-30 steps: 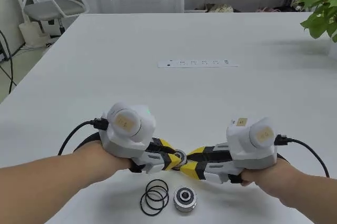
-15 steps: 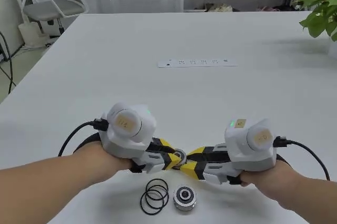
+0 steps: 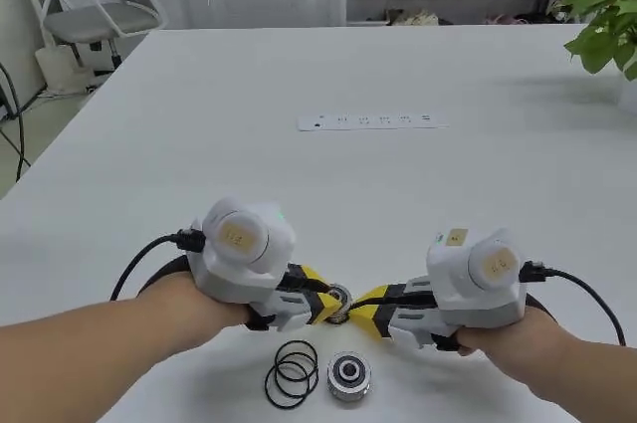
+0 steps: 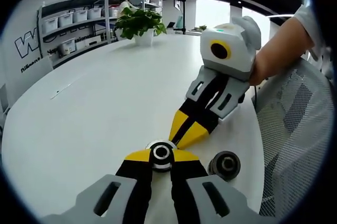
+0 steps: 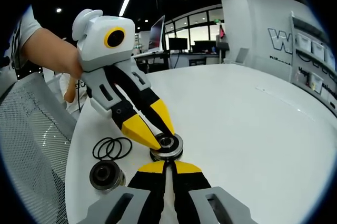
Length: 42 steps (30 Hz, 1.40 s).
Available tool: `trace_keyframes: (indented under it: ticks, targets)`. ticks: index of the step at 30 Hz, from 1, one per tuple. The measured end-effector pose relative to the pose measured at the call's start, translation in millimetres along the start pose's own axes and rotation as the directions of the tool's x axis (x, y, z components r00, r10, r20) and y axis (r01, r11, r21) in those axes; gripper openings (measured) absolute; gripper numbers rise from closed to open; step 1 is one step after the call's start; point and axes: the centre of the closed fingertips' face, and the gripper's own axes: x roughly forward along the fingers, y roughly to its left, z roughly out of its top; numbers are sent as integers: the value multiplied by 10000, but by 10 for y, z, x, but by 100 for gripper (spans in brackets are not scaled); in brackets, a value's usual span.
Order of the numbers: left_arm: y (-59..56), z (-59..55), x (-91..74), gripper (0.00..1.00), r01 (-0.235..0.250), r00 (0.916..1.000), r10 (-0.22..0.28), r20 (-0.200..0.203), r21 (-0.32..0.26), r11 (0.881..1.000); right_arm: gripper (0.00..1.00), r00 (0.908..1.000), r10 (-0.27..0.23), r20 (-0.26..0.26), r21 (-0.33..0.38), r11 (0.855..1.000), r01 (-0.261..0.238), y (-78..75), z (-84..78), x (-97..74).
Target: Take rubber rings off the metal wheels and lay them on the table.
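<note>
The left gripper (image 4: 160, 156) is closed on a small round silver metal wheel (image 4: 160, 152), with one yellow tip on each side of it. The right gripper (image 5: 167, 167) has its two yellow tips pressed together, right at the rim of that wheel. It may be pinching a thin black rubber ring there, but the ring is too small to be sure. The wheel hangs between the two grippers, just above the big white table (image 3: 398, 194), close to its near edge.

Nearer that edge lie a few loose black rubber rings (image 3: 291, 371), overlapping in a little pile. Just beside them, toward the right, sits a second silver wheel (image 3: 349, 375), which looks bare.

The step now seems to be peeling a ring off the held wheel. To do it well, the left gripper should hold the wheel tight so it cannot spin. The right gripper should catch just the rubber, not the metal, and pull it gently sideways over the rim. A hard tug could make the ring snap away or knock the wheel out.
</note>
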Motion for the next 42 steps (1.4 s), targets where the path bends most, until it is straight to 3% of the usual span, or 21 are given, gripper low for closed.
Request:
trace_keyframes:
  ticks: [42]
  targets:
    - [-1,-2,0,8,-392,9992,392,-3,-24,9992,0,9986,-158,496,1506,9886,82,-97,46,-43]
